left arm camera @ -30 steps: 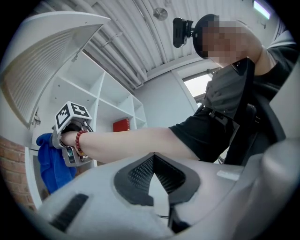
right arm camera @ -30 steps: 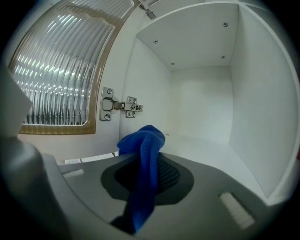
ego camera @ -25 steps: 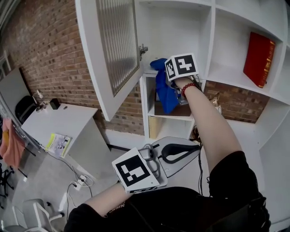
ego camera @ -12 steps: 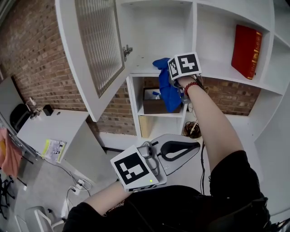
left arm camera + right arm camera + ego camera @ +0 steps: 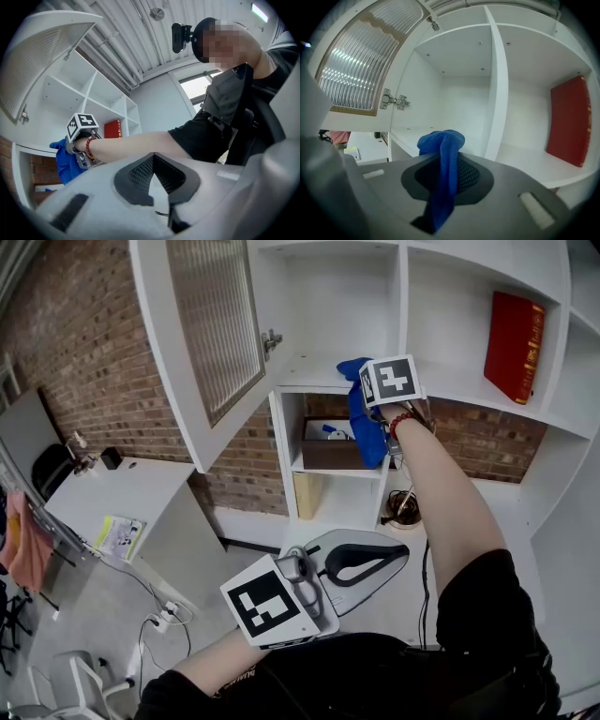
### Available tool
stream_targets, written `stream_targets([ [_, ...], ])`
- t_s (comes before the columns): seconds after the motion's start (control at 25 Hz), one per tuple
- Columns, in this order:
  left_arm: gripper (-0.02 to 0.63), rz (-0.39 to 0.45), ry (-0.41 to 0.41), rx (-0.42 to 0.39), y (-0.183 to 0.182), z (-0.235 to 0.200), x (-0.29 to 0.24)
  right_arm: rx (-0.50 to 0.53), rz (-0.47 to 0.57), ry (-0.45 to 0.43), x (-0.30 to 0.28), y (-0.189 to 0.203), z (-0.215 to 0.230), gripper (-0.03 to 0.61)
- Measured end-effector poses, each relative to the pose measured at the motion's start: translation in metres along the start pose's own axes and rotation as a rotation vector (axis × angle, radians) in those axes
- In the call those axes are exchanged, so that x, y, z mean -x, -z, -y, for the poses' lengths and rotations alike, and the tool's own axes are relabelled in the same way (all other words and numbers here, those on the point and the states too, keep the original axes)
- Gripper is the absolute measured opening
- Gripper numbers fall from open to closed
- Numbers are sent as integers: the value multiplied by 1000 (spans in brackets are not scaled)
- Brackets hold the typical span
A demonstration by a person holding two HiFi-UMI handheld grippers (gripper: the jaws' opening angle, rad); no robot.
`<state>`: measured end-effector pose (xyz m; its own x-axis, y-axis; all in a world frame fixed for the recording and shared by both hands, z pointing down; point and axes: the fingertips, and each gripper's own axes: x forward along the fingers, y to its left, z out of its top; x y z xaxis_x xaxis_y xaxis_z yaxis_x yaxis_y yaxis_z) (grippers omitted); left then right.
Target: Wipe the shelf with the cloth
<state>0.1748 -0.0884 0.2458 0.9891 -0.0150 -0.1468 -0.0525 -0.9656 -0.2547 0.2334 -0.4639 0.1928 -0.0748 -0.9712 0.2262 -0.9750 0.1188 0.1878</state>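
The right hand-held gripper (image 5: 450, 157) is clamped on the blue cloth (image 5: 443, 178), whose loose end hangs past the front edge of the shelf (image 5: 309, 376), close to the upright divider. Compared with a second ago, it has stayed at that front edge and shifted only slightly toward the divider, so the wipe has probably covered little of the board. The left hand-held gripper (image 5: 154, 176) is held low with its jaws together and nothing between them. No brand or writing is readable, including on the red book (image 5: 511, 343).
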Motion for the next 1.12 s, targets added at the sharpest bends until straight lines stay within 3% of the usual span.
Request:
stream_targets([
  [0.28,0,-1,-75,17,-5,17,15,-113,29,49,14,10,26,54],
  [0.44,0,9,-93,29,-7,30,20,-172,1,49,17,36,34,54],
  [0.6,0,-39,-98,31,1,40,29,-269,-9,36,20,65,43,55],
  [0.96,0,-7,-52,17,-18,61,50,-433,-6,-77,53,94,27,55],
  [1.12,0,-21,-16,31,-28,83,73,-482,-60,-81,75,131,11,57],
])
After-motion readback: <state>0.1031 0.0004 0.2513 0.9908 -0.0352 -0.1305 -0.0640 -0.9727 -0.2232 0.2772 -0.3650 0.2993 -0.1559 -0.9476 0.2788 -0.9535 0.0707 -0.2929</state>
